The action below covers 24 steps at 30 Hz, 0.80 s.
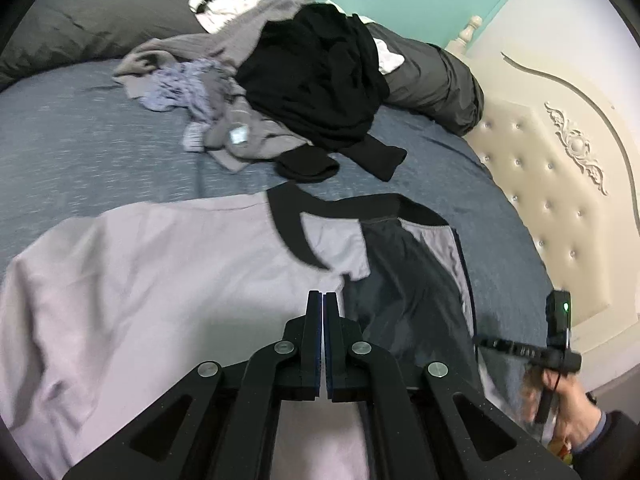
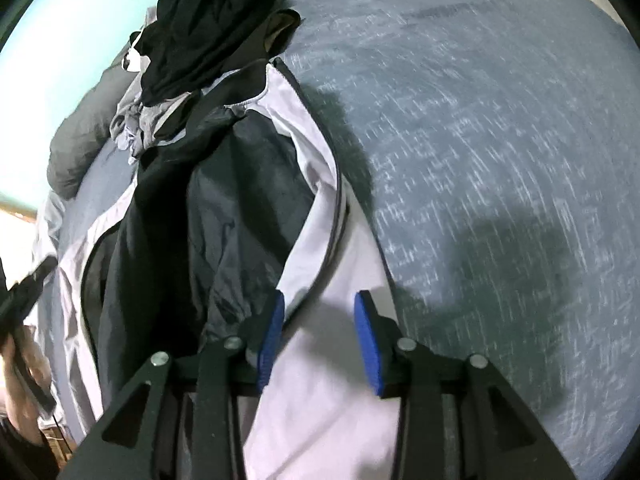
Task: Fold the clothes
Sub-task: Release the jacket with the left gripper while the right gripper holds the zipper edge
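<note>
A light grey jacket with a black collar and dark lining lies spread on the blue bed sheet. My left gripper is shut and empty, just above the jacket's grey back panel. My right gripper is open above the jacket's white front edge, beside the dark lining, holding nothing. The right gripper also shows in the left wrist view, held by a hand off the jacket's right edge.
A pile of unfolded clothes, black and grey, lies at the back of the bed. Dark grey pillows lie behind it. A cream tufted headboard stands to the right. Bare sheet lies right of the jacket.
</note>
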### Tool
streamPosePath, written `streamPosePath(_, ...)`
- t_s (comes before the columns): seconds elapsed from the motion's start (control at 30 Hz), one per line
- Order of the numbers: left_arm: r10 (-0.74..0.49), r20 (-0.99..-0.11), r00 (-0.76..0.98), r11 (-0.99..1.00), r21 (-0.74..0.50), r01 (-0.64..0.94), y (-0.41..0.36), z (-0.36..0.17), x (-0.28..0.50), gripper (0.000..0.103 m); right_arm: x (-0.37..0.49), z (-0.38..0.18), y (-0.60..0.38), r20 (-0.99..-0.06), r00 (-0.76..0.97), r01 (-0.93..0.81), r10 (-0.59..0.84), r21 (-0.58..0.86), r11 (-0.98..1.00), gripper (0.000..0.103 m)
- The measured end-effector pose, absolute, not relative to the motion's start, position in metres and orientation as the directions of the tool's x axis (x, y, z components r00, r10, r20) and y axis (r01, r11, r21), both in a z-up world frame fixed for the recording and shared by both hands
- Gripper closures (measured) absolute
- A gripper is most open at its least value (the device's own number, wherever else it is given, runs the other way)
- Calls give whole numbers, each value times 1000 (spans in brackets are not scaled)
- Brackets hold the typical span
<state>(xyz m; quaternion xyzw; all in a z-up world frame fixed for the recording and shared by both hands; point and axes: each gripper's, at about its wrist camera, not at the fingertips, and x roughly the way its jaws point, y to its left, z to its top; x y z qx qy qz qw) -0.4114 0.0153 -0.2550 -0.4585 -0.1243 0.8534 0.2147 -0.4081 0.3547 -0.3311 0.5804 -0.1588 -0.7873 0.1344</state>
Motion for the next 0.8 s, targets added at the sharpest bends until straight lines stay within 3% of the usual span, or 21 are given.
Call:
streamPosePath(0.17, 455, -737, -500, -890, -400, -219, -30, -253, -361, 102, -403, -329, 336, -846, -302, 111, -439, 426, -898, 67)
streamPosePath(0.2, 448, -743, -497, -893, -401, -204, -39, -255, -351, 102, -403, -330, 330, -849, -300, 131, -435, 415, -900, 70)
streamPosePath(0.23, 440, -747, -498, -896, -400, -191, -49, -257, -343, 102, -403, -332, 324, -853, -291, 141, -433, 410, -901, 87)
streamPosePath(0.33, 418, -757, -502, -905, -398, -153, -76, -262, -319, 102, -398, -324, 315, -840, -323, 155, -435, 407, -900, 99)
streamPosePath(0.63, 389, -768, -509, -913, -395, -102, -125, -266, -262, 102, -347, -223, 265, -735, -379, 396, -562, 419, -817, 101)
streamPosePath(0.8, 388, -760, -521, -909, -410, -79, -143, -259, -234, 102, -316, -203, 211, -732, -309, 498, -608, 420, -759, 101)
